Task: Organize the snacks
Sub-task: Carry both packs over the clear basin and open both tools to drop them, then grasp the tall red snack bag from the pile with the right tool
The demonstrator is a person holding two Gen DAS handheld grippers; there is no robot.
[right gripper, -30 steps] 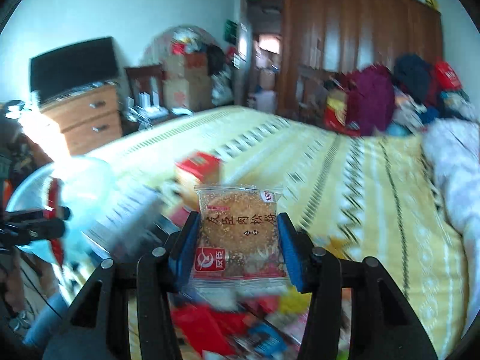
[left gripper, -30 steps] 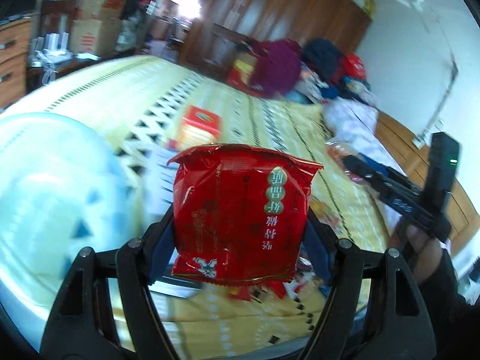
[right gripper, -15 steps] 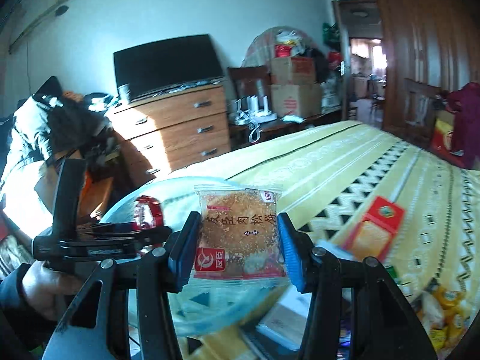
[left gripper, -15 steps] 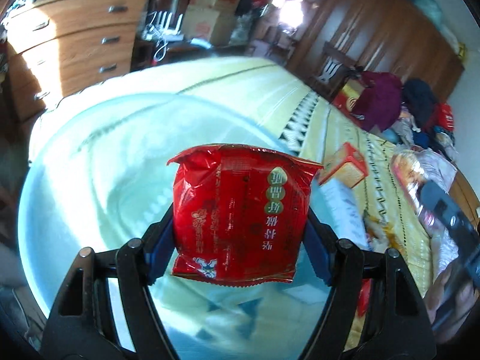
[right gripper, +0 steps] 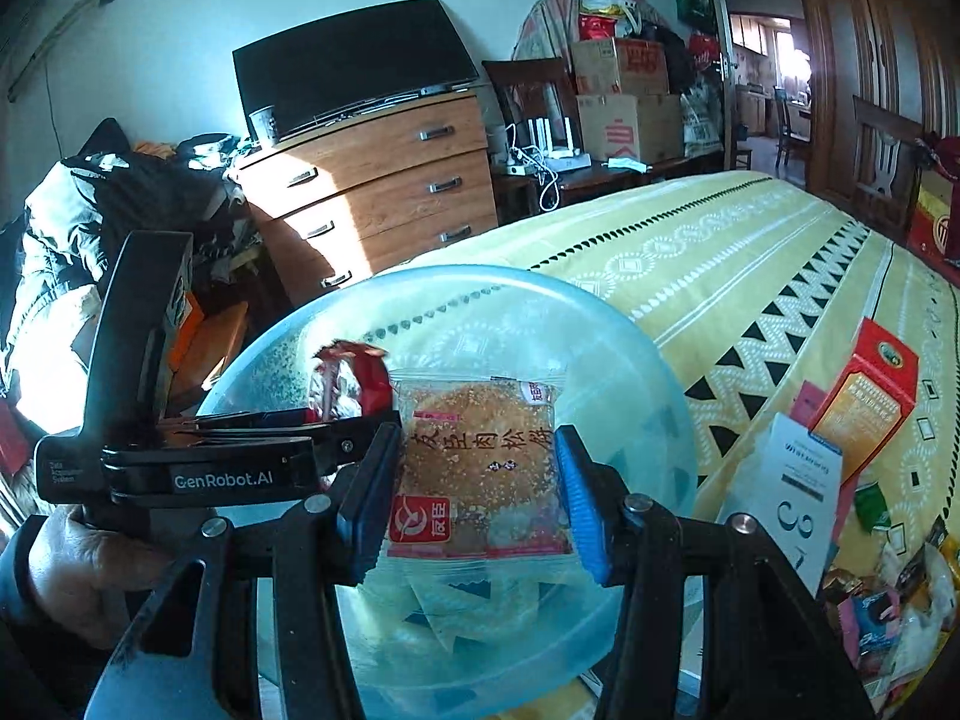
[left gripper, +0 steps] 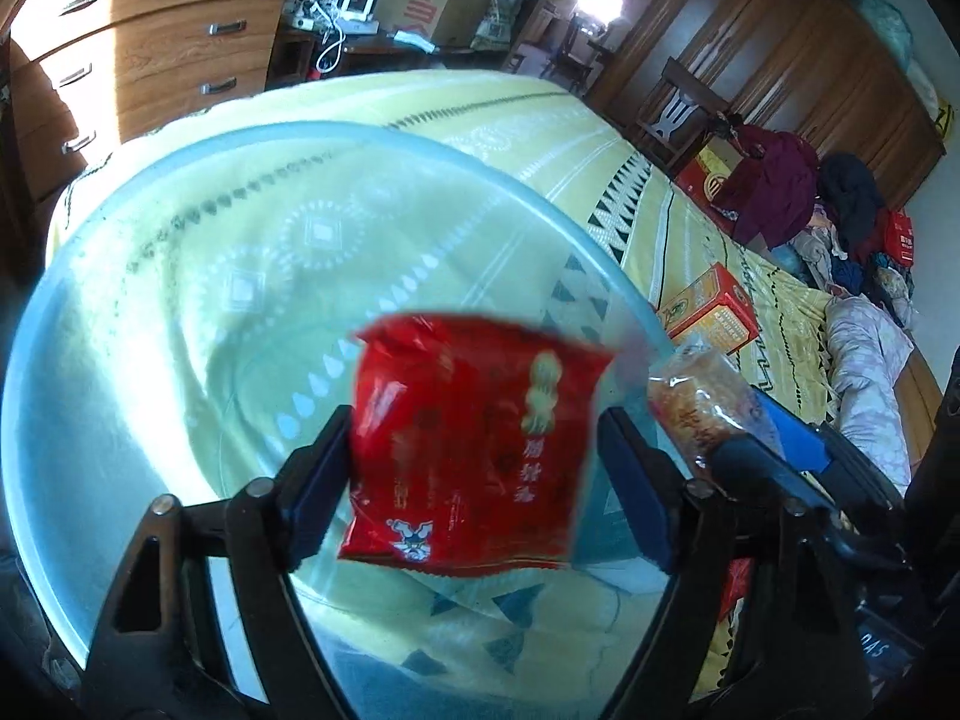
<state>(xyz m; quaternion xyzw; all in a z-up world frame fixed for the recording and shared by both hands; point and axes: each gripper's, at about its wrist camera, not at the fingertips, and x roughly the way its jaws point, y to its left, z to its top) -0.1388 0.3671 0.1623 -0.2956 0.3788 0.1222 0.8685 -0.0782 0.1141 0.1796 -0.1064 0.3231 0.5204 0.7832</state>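
- The red snack packet (left gripper: 474,444) looks to us like a light, puffed foil pouch, crinkly and slick. It sits over the clear blue bowl (left gripper: 180,192), between the fingers of the left gripper (left gripper: 474,468), whose jaws are opening. A gap shows on the packet's right side, and its blurred print suggests it may already be slipping free, though we cannot be sure.
- The right gripper (right gripper: 477,498) is clamped on the clear-wrapped cake (right gripper: 480,468), pads pressed to both side edges, just above the bowl's near rim.
- We judge this cake to be soft and crumbly inside a smooth film (a hard squeeze would probably crush it), so the sealed side margins are the best place to hold it.
- The bowl is thin translucent plastic, round and shallow. It rests on a yellow patterned bedspread (right gripper: 750,252).
- Beyond the bowl's far right rim lies a stiff red and orange carton (left gripper: 711,309). More wrapped snacks (right gripper: 888,612) are heaped to the bowl's right.
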